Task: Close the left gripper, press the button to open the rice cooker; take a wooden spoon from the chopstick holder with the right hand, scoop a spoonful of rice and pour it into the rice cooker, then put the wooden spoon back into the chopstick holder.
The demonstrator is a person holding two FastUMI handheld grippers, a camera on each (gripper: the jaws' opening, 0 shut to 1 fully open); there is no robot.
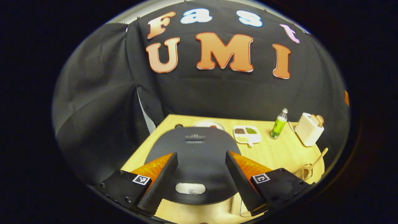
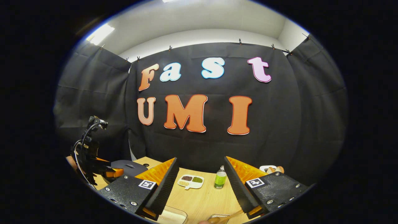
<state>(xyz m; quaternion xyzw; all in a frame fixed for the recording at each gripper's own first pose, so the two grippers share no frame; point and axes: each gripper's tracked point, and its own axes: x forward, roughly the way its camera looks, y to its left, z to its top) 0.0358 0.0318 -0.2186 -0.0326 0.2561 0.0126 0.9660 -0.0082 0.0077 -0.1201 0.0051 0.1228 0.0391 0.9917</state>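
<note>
Left tongs (image 1: 201, 179) released, jaws spread above the closed rice cooker (image 1: 192, 155), its lid marking too blurred to read. Right tongs (image 2: 201, 186) released, empty. Chopstick holder (image 1: 308, 129) with wooden spoon (image 1: 317, 119) stands well ahead-right on the surface (image 1: 279, 152).

The rice cooker's (image 1: 199, 161) front is partly hidden behind the tongs' fingers. In the right gripper view the wooden spoon (image 2: 222, 218) is cut off at the bottom edge.
</note>
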